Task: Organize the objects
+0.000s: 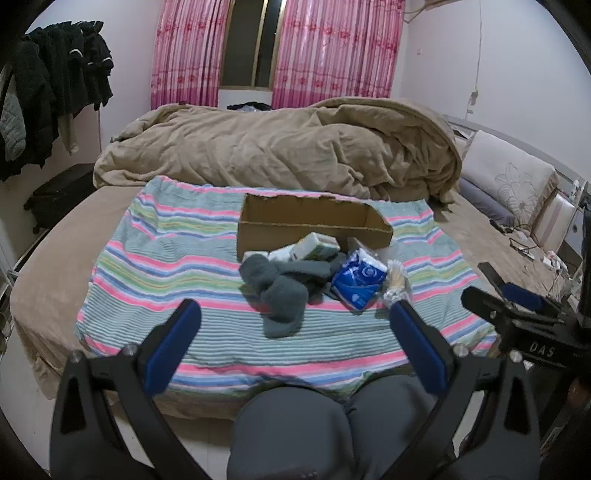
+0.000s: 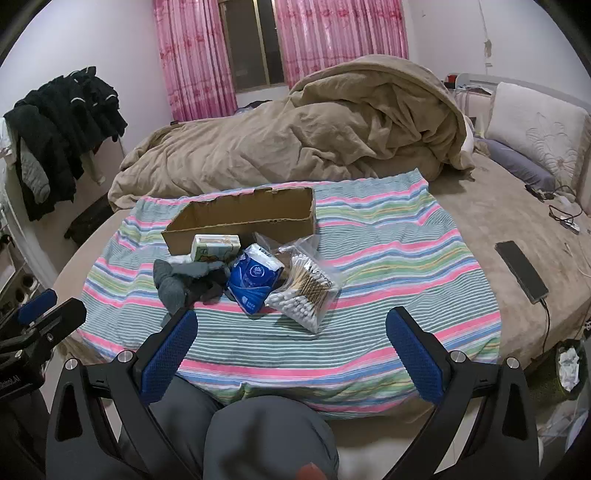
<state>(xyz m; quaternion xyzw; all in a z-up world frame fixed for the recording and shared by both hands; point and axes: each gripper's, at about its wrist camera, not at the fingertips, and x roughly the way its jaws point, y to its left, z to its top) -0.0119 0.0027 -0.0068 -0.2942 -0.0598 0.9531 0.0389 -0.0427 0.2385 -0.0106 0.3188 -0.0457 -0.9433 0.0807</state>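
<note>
Far left, dark clothes point(image 2: 62, 122) hang in a heap; the rack under them cannot be made out. Left gripper point(image 1: 295, 314) hovers low over the near edge of the bed, blue-padded fingers point(image 1: 173, 347) spread wide with nothing between them; in the right wrist view only its tip shows at the left frame edge. A striped cloth point(image 2: 388, 240) lies flat on the brown bed point(image 2: 498, 221). On it, toward the far side, sits a shallow cardboard box point(image 2: 236, 218), top open; its inside is mostly hidden by the near wall. Just in front of the box, the pile to sort: a pale green-and-white packet point(image 2: 214, 247) leaning at the box wall, print too small to read; a grey sock point(image 2: 184, 284), crumpled, partly under the packet; a blue tissue pack point(image 2: 255, 278) touching the sock, lettering blurred; then a clear bag of cotton swabs point(image 2: 306, 291), white tips and wooden stems, touching the tissue pack. In the left wrist view the swab bag is half hidden behind a finger. Right gripper point(image 2: 291, 325) hangs near the pile, fingers point(image 2: 413, 354) wide apart, holding nothing. Grey-trousered knees point(image 2: 266, 435) fill the bottom, cut off. Behind, a rumpled tan blanket point(image 2: 295, 140) and pink curtains point(image 2: 332, 33). Right, a dark phone point(image 2: 521, 271) on a cable, well apart from the pile; a pillow point(image 2: 535, 129) beyond.
</note>
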